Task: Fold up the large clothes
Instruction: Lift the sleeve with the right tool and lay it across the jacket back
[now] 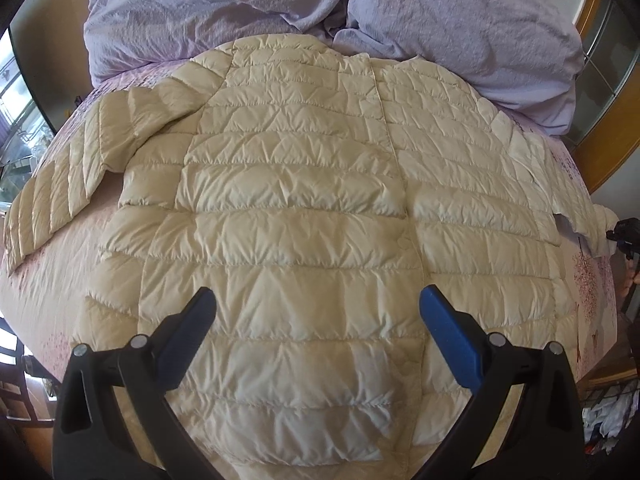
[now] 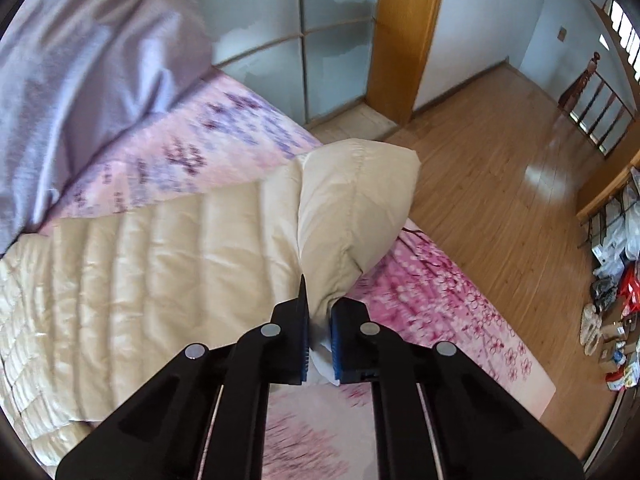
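Note:
A cream quilted down jacket (image 1: 304, 208) lies spread flat on the bed, collar towards the pillows, its left sleeve (image 1: 60, 184) stretched out to the left. My left gripper (image 1: 318, 308) hovers open and empty over the jacket's lower middle. My right gripper (image 2: 320, 324) is shut on the cuff end of the right sleeve (image 2: 352, 208) and holds it lifted above the bed's right edge. The right gripper also shows small in the left wrist view (image 1: 622, 236) at the far right, by the sleeve end (image 1: 600, 220).
The bed has a pink blossom-print sheet (image 2: 432, 292). Lilac pillows and duvet (image 1: 440, 20) lie at the head. A wooden floor (image 2: 500, 168), a glass sliding door (image 2: 280, 40) and clutter (image 2: 616, 300) lie to the right.

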`<state>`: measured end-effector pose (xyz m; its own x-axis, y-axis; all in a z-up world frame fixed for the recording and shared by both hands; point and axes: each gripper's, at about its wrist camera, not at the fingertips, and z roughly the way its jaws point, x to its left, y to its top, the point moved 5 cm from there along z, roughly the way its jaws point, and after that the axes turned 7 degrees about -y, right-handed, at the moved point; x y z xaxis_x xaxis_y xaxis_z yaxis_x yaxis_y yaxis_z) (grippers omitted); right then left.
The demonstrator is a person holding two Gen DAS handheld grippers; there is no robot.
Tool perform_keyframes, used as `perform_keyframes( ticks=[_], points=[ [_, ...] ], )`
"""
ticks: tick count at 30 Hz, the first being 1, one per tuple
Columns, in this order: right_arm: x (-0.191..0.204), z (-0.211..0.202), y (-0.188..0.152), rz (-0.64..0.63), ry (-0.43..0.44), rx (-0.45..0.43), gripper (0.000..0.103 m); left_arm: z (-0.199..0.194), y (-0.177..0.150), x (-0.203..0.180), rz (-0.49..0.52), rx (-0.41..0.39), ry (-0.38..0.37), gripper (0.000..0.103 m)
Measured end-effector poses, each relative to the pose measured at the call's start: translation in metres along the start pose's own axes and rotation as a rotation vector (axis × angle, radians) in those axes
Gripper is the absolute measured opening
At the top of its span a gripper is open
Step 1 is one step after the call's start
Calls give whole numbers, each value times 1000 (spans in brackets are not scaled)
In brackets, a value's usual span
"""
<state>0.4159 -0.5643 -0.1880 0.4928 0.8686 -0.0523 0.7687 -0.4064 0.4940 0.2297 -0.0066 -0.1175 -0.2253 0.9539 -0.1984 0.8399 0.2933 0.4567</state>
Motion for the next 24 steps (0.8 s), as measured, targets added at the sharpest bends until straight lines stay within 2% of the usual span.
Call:
perform_keyframes(
  ticks=[5,11,18,24],
  points=[
    [50,-39,-9,-52,73,-52,9,-8,11,23,-5,-25,-48,101],
    [141,-81,-38,-159,197,-63,9,-15,17,57,-23,-43,-45,101],
    [269,-111,-104,-344,330,-4,9,-23,23,103,-68,-65,-13,101],
    [349,-134,-166,-460,418,60,9,-30,30,139,-104,-82,12,101]
  ],
)
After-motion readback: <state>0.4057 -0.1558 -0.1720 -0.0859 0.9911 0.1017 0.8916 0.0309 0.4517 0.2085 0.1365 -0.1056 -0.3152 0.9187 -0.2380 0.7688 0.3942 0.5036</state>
